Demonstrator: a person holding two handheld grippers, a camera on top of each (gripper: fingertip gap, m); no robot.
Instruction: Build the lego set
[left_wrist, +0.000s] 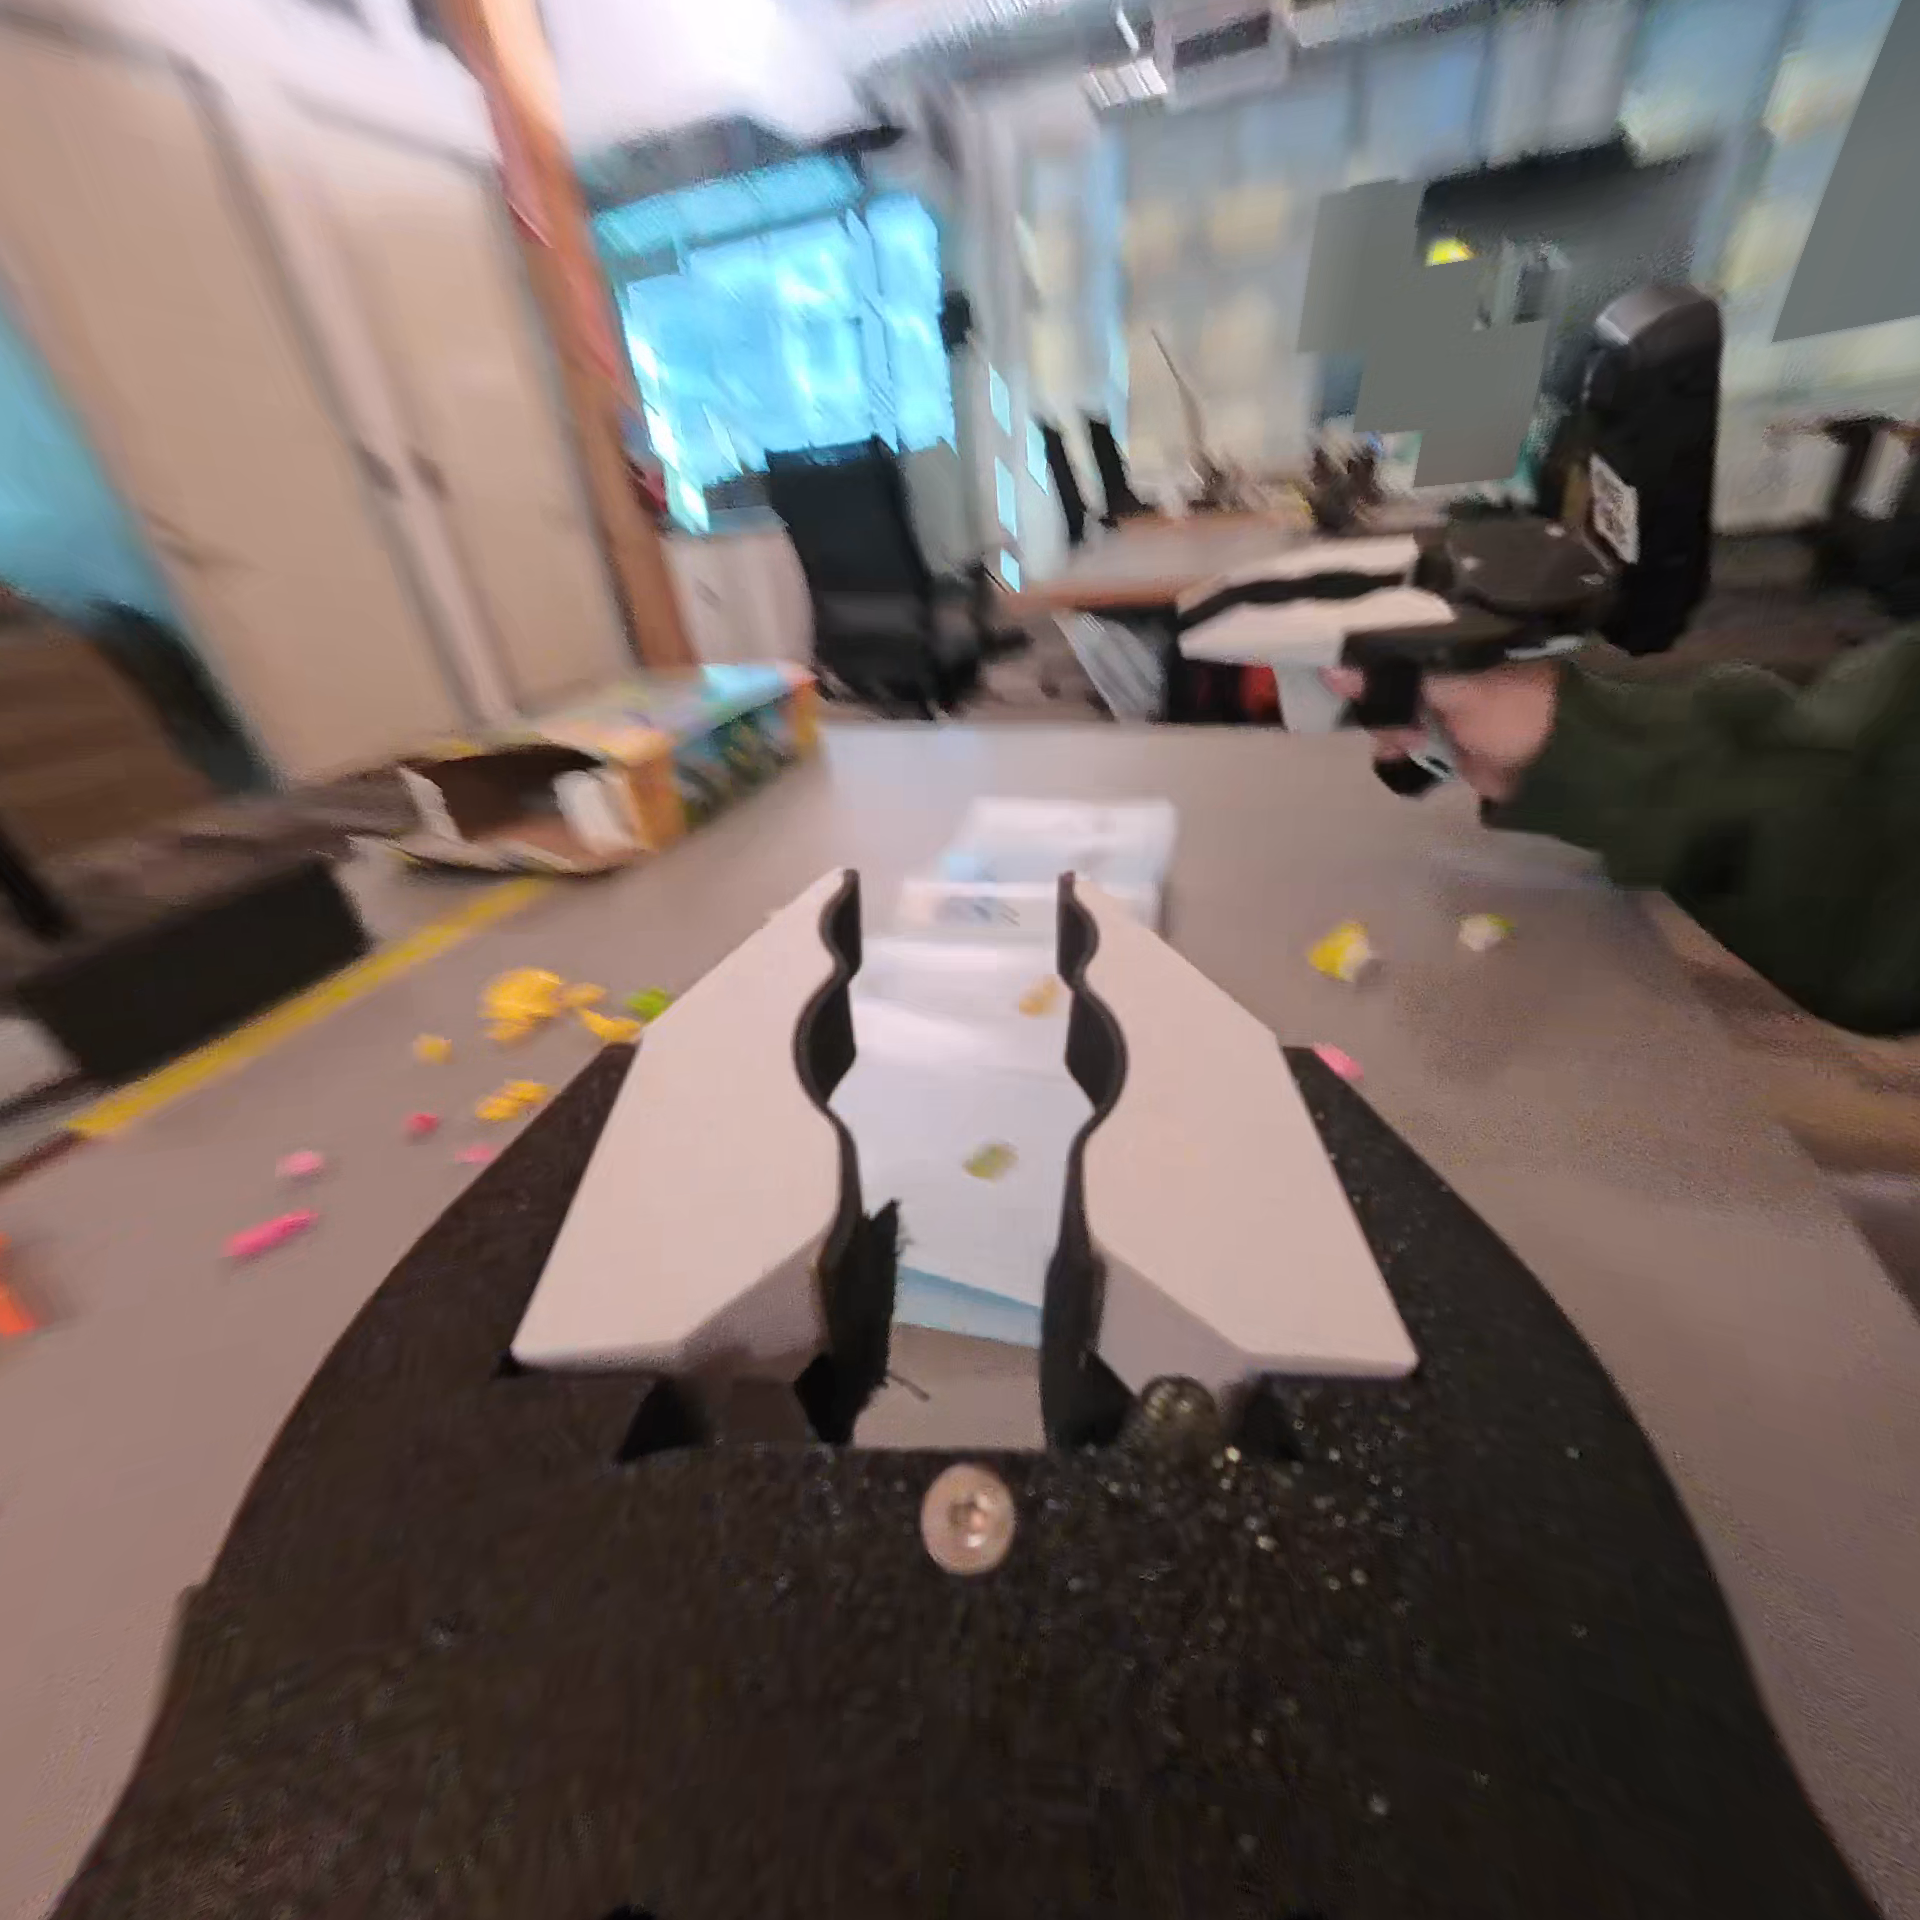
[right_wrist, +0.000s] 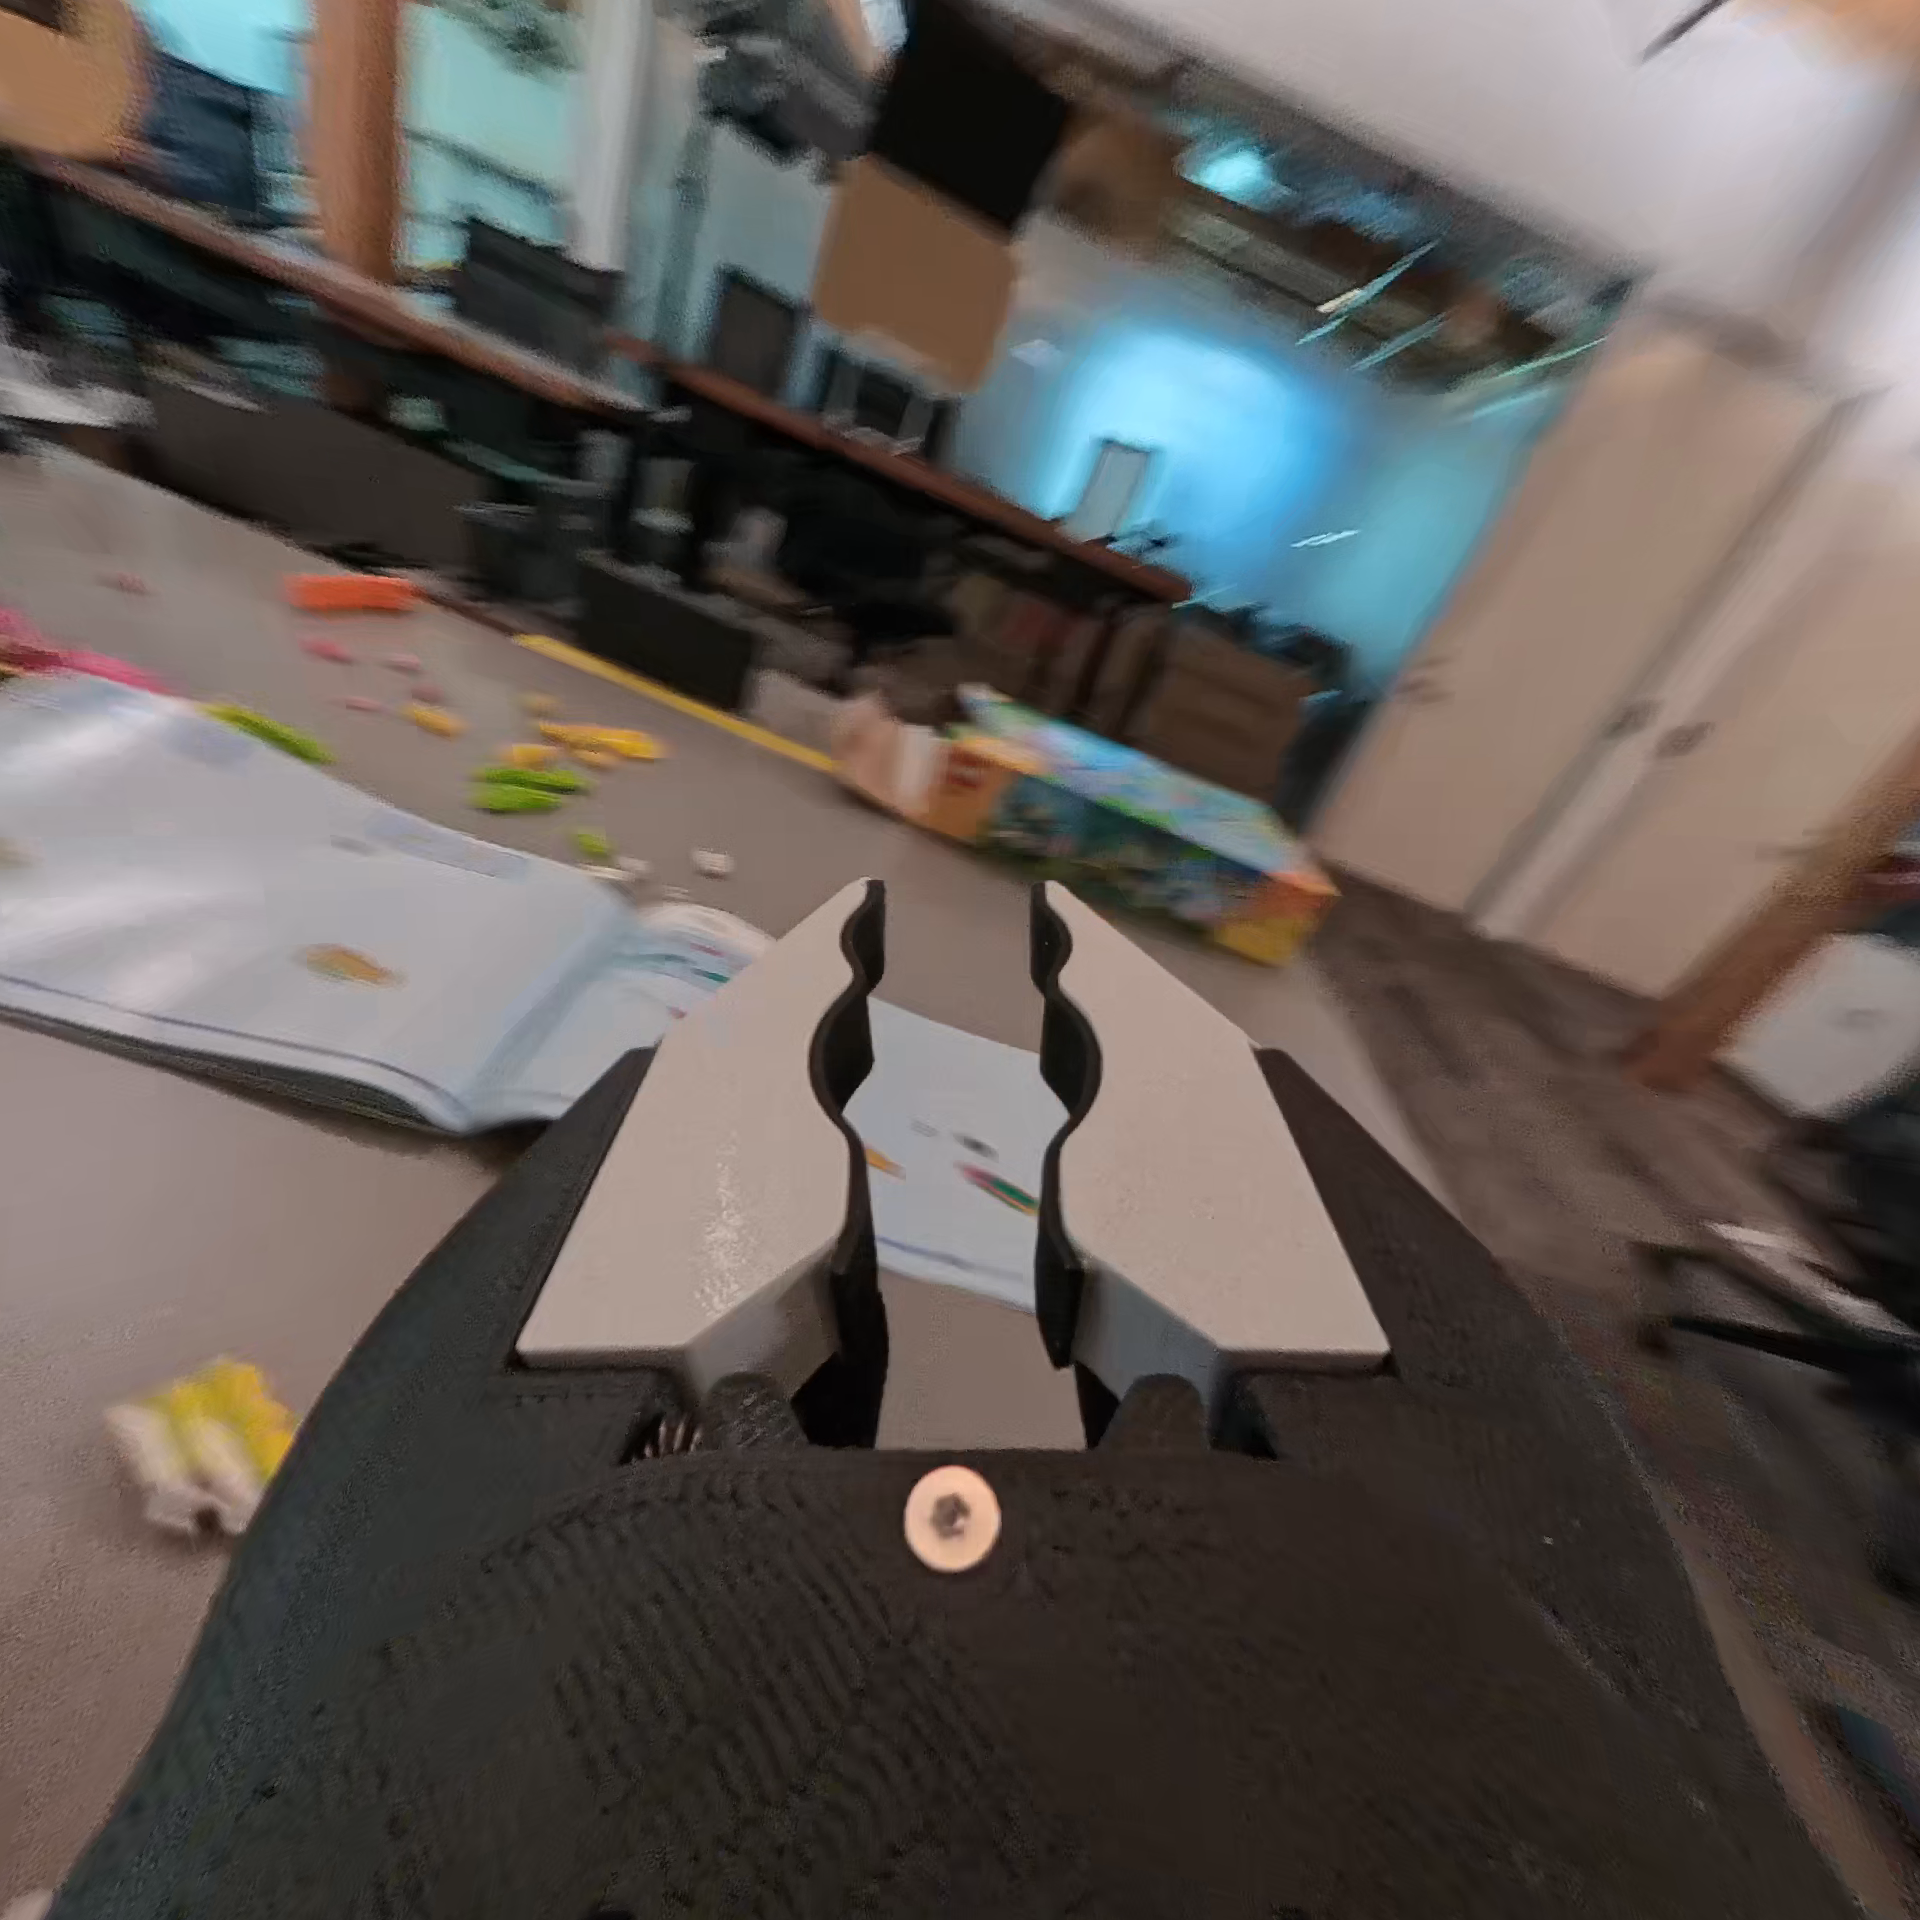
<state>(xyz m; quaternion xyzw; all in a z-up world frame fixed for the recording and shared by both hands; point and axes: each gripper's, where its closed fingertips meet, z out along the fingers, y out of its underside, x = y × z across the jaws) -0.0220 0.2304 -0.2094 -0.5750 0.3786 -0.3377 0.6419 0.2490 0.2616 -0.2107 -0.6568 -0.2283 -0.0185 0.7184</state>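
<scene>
Right now both tools are up in the air over the grey table (left_wrist: 1455, 1091) and neither one holds anything. The left gripper (left_wrist: 958, 894) has its jaws apart with nothing between them, and it looks down at the open instruction booklet (left_wrist: 966, 1122). The right gripper (right_wrist: 956, 899) also has its jaws apart and empty, and it hangs over a corner of the same booklet (right_wrist: 260, 914). The lego bricks are loose on the table and no part of the build can be seen yet. There are yellow bricks (left_wrist: 535, 1003) and pink bricks (left_wrist: 272, 1236) to the left of the booklet. There are green bricks (right_wrist: 520, 790) on its far side, and a yellow and white lump (right_wrist: 203, 1439) sits near the right gripper. The torn lego box (right_wrist: 1101, 831) lies farther back on the table. I think the bricks are tiny, light, hard and smooth, so they can slip or pop away if they are squeezed on a corner. I think it is best to pinch one across its two flat sides, low down, and let the table keep it still. The pictures are blurry, so I cannot tell the exact shape of any brick. The booklet is thin and bendy, and a gripper could push its pages by mistake.
</scene>
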